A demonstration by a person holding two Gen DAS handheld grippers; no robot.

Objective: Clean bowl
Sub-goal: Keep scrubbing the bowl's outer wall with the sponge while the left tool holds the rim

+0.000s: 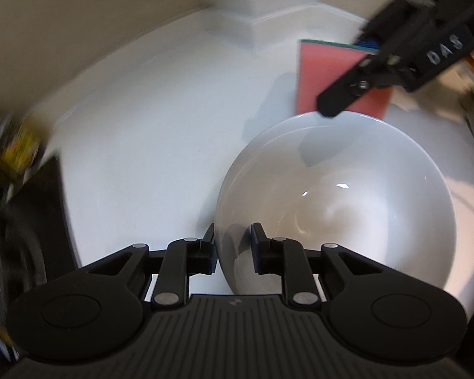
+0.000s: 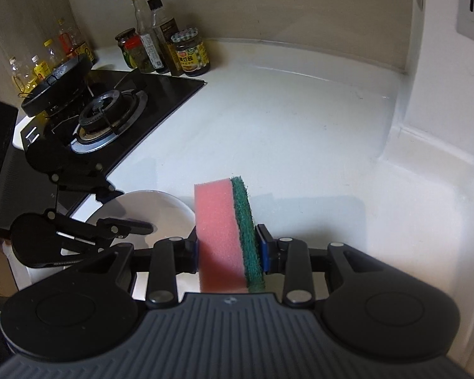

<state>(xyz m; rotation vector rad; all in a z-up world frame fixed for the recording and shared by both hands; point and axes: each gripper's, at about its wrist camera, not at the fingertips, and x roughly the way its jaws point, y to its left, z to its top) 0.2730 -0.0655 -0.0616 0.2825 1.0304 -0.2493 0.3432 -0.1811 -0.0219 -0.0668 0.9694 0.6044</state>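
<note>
Bowl [image 1: 338, 208] first: we are seeing it, white and glossy, sitting upright on the white counter [image 2: 268, 126], close to the counter's front edge and just beside the near right corner of the black stove [image 2: 117, 110]. Its inside is looking bare, catching only a few glints of light. Our left gripper [image 1: 233, 237] is straddling the near-left part of the rim, one finger outside the wall and the other inside, and the jaws are standing apart, wider than the thin wall, so they are not clamping it. The outer pad is lying right against the bowl's outside, while the inner pad is standing clear of the wall. Our right gripper [image 2: 228, 235] is squeezing a sponge [image 2: 218, 221] tight between its blue pads, pink foam toward the bowl and green scouring layer away from it. The sponge is standing on end just past the bowl's far rim, not inside the bowl; we cannot tell whether its lower end is touching the counter. Farther along the counter, the stove is showing a burner with a dark pan [image 2: 57, 85] resting on the next one behind it. At the back edge of the counter, against the beige wall, a cluster of sauce bottles and jars [image 2: 161, 47] is standing beside the stove's far right corner.
</note>
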